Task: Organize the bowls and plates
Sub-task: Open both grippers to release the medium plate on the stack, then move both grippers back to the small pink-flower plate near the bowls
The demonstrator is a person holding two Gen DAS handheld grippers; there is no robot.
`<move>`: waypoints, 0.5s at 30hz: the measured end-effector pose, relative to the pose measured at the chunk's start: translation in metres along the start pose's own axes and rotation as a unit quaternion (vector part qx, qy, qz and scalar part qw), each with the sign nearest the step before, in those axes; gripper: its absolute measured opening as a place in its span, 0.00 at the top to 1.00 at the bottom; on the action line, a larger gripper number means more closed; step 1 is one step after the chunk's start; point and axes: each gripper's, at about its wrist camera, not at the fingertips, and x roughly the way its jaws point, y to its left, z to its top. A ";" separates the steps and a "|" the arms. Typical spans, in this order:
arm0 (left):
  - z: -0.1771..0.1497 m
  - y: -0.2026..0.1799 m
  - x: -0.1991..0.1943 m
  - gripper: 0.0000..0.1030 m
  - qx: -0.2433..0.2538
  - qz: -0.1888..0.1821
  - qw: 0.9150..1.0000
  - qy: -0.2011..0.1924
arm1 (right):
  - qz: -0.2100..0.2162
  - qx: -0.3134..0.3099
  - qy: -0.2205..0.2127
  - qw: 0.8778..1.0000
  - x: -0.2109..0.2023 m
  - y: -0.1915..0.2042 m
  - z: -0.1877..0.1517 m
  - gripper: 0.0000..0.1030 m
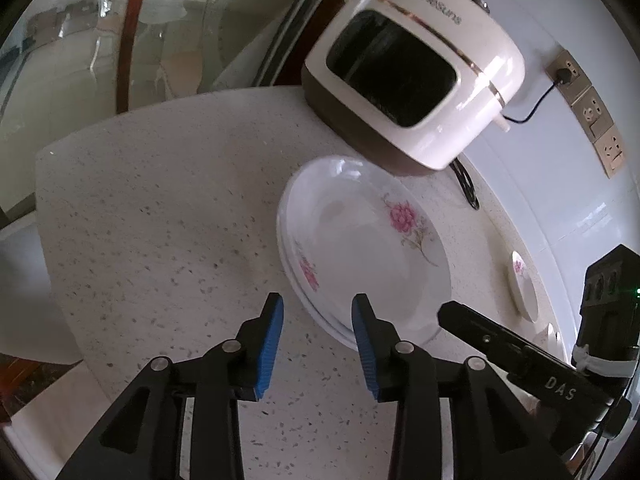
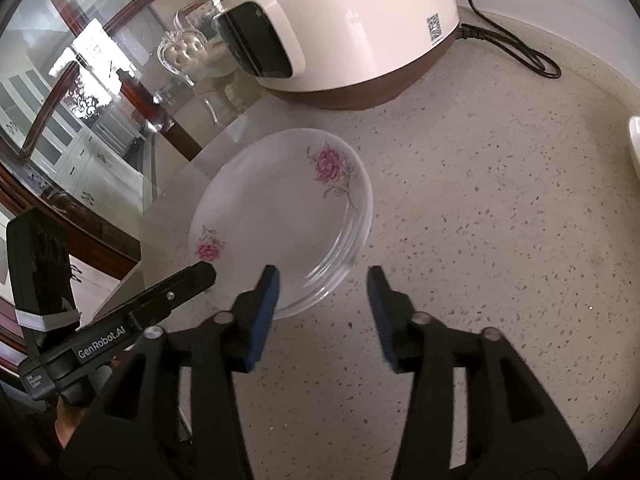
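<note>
Stack of floral plates (image 1: 360,240) sits on speckled tabletop (image 1: 160,208), just before white rice cooker (image 1: 416,64). Left gripper (image 1: 318,346) spread, empty, at stack's near rim. Right gripper (image 2: 323,316) spread, empty, beside stack. Small dish (image 1: 524,286) near wall.

Soft daylight, glare on the glass (image 2: 80,80); fisheye bends edges; right view seems slightly motion-blurred.

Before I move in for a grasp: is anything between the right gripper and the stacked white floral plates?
Nothing visible: the open right gripper hovers over the near rim of the stacked white floral plates, bare speckled countertop alongside.
</note>
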 end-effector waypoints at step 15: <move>0.010 -0.053 -0.036 0.48 0.070 -0.053 0.992 -0.094 | -0.032 0.080 -0.129 0.988 -0.046 -0.039 0.009 0.36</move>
